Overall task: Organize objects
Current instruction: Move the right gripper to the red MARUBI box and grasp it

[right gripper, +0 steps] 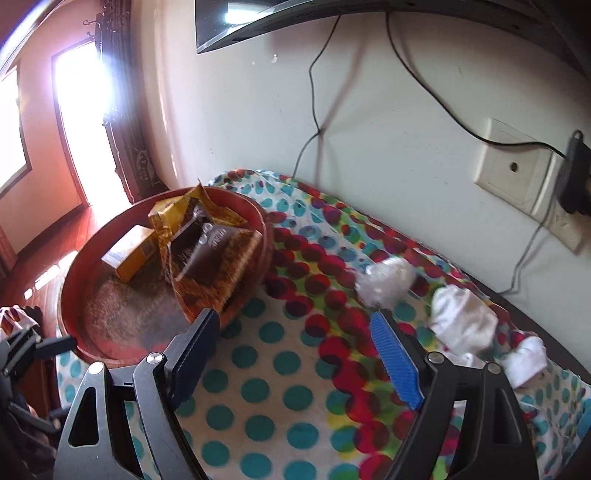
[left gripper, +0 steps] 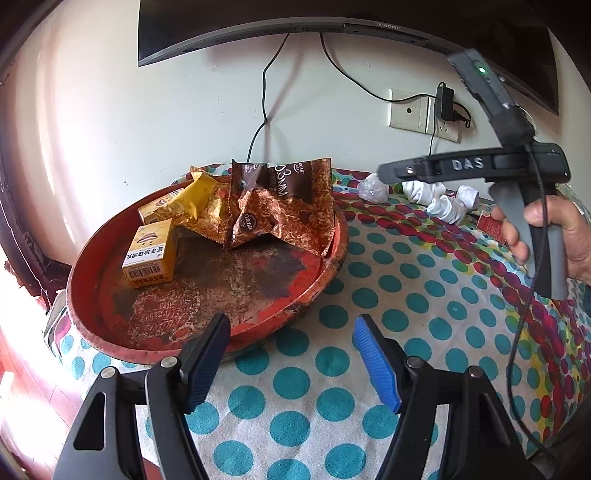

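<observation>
A worn red round tray (left gripper: pixel 110 280) sits on the dotted cloth. It holds a small yellow box (left gripper: pixel 149 254), a yellow wrapper (left gripper: pixel 195 195) and brown snack packets (left gripper: pixel 280 199). The same tray (right gripper: pixel 72 295) and brown packet (right gripper: pixel 210 254) show at the left of the right wrist view. My left gripper (left gripper: pixel 291 339) stands open and empty over the cloth just before the tray. My right gripper (right gripper: pixel 295 343) is open with nothing between its fingers, to the right of the tray. White crumpled wrappers (right gripper: pixel 461 321) lie beyond its right finger. A hand holds the right tool (left gripper: pixel 535 221).
White crumpled pieces (left gripper: pixel 439 199) and a clear plastic ball (left gripper: pixel 373 188) lie near the wall. A red packet (left gripper: pixel 491 225) peeks out behind the hand. A wall socket with a plugged adapter (left gripper: pixel 445 103) and cables hang below a screen (left gripper: pixel 295 22). The table edge drops at left.
</observation>
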A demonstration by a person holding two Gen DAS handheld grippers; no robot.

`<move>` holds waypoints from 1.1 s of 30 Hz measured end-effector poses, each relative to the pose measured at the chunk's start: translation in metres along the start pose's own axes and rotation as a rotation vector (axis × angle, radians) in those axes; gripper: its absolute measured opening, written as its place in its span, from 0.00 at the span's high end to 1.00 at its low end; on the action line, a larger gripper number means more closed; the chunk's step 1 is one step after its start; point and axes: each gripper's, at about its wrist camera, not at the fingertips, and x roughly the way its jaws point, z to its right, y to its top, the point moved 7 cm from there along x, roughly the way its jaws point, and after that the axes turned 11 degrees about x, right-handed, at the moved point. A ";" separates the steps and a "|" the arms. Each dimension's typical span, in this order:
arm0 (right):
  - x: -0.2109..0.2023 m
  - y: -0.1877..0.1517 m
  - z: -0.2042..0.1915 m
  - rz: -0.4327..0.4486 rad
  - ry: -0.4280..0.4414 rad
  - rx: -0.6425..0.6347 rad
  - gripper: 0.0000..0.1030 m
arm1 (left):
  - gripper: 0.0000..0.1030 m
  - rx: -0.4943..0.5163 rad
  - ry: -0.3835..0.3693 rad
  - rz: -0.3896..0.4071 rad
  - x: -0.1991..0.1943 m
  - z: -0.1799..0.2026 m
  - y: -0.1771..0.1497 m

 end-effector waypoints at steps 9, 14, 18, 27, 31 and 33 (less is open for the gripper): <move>-0.048 -0.056 0.127 -0.042 -0.184 0.104 0.38 | 0.30 0.166 -0.023 0.019 -0.005 0.038 0.002; -0.055 -0.069 0.174 -0.066 -0.222 0.155 0.43 | 0.30 0.276 -0.054 0.015 -0.008 0.065 0.007; -0.055 -0.071 0.185 -0.061 -0.221 0.160 0.48 | 0.30 0.325 -0.085 0.013 -0.001 0.084 0.021; -0.044 -0.073 0.188 -0.074 -0.154 0.167 0.47 | 0.30 0.316 -0.248 -0.011 0.039 0.121 0.072; -0.039 -0.076 0.187 -0.093 -0.141 0.176 0.51 | 0.30 0.300 -0.278 -0.041 0.066 0.137 0.095; -0.037 -0.079 0.189 -0.101 -0.137 0.193 0.60 | 0.30 0.307 -0.298 -0.049 0.078 0.147 0.106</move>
